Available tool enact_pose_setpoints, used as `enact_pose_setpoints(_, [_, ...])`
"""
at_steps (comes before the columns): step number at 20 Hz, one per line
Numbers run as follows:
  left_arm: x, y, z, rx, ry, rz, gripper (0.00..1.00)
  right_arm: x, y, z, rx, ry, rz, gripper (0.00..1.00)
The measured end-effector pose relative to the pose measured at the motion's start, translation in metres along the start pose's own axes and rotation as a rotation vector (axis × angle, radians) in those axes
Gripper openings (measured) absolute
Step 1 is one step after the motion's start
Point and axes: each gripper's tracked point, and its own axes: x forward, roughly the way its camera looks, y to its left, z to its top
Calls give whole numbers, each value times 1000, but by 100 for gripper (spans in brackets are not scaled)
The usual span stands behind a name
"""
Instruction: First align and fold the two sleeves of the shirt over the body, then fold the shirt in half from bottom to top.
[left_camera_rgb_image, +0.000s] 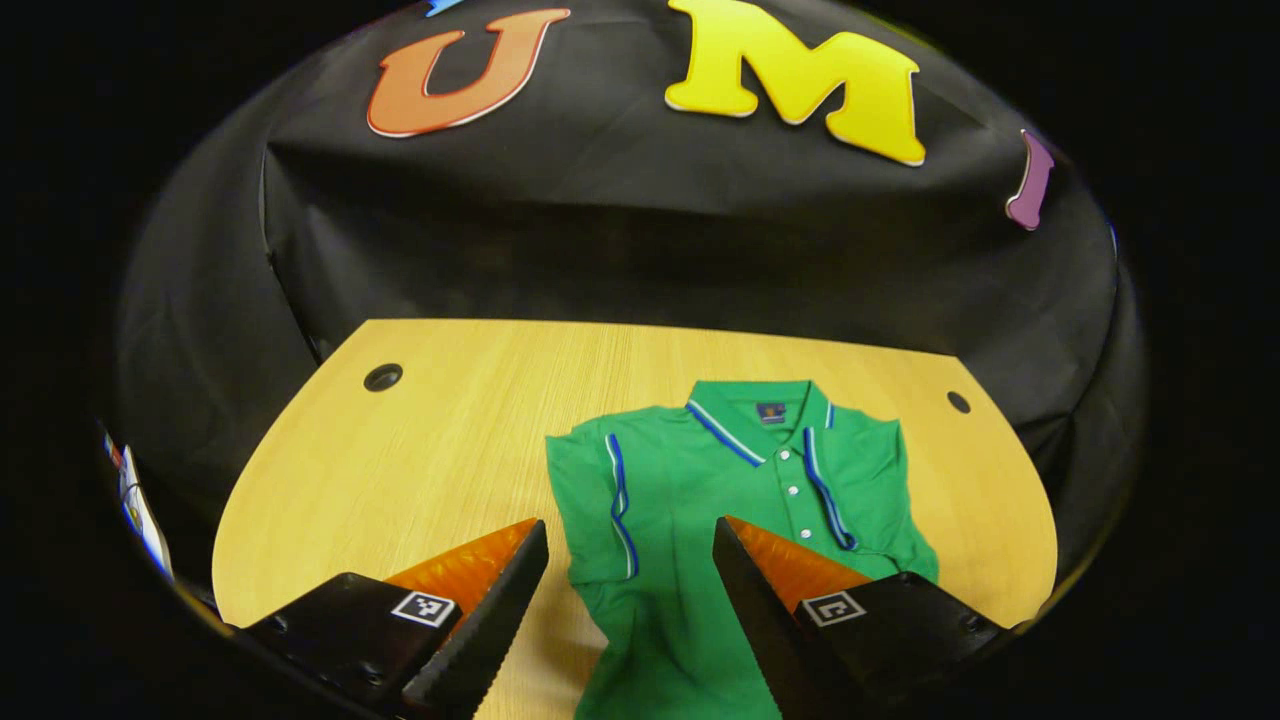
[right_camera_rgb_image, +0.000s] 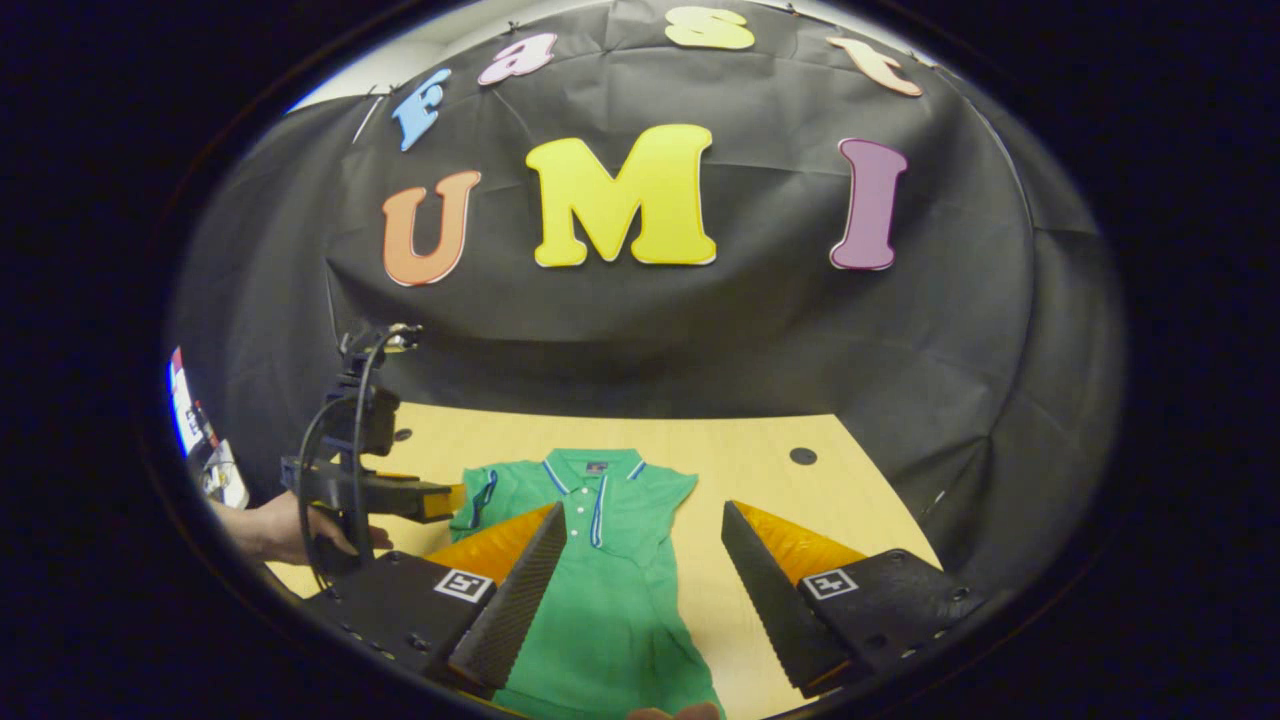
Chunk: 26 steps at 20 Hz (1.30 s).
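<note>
My left tool (left_camera_rgb_image: 630, 590) and right tool (right_camera_rgb_image: 640, 580), both spread, hover above the green polo shirt (left_camera_rgb_image: 700, 500). It lies flat on the wooden surface (left_camera_rgb_image: 420, 450), sleeves apparently tucked inward, ready, I judge, for the bottom-to-top fold.

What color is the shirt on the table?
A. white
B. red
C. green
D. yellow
C: the shirt lying on the wooden table is green, with blue and white trim on its collar; the right gripper view shows the same green.

Left gripper (left_camera_rgb_image: 630, 590) jaws spread wide, right gripper (right_camera_rgb_image: 640, 580) jaws likewise, hand (right_camera_rgb_image: 285, 530) gripping left handle
</note>
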Motion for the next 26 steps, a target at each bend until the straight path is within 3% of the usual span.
enact_pose_setpoints(1, [10, 4, -2, 5, 15, 3, 100, 1, -3, -3, -4, 10, -5, 92])
enact_pose_setpoints(3, [30, 7, -12, 26, 54, -1, 100, 6, -8, -12, -1, 36, -15, 96])
enact_pose_setpoints(4, [40, 8, -16, 34, 70, -4, 100, 9, -10, -16, 3, 54, -19, 92])
enact_pose_setpoints(5, [48, 9, -20, 39, 88, -2, 100, 12, -11, -21, 7, 72, -21, 96])
enact_pose_setpoints(12, [80, 18, -37, 47, 157, 12, 100, 20, -15, -39, 28, 137, -18, 96])
enact_pose_setpoints(14, [82, 23, -41, 46, 176, 24, 90, 23, -13, -41, 44, 143, -10, 92])
enact_pose_setpoints(15, [83, 23, -39, 43, 173, 18, 78, 25, -13, -42, 48, 145, -7, 96])
enact_pose_setpoints(16, [83, 27, -40, 42, 175, 22, 75, 26, -13, -46, 51, 150, -5, 92])
enact_pose_setpoints(17, [83, 28, -41, 36, 180, 18, 57, 28, -13, -48, 56, 156, -1, 96])
enact_pose_setpoints(18, [82, 29, -40, 32, 183, 10, 50, 29, -14, -49, 62, 161, 0, 96])
enact_pose_setpoints(24, [79, 33, -35, 7, 168, -45, 20, 36, -13, -58, 101, 183, 10, 96])
enact_pose_setpoints(25, [77, 31, -33, -6, 163, -59, 11, 36, -12, -59, 102, 185, 12, 96])
enact_pose_setpoints(26, [76, 29, -30, -24, 151, -75, 9, 36, -12, -59, 103, 186, 12, 96])
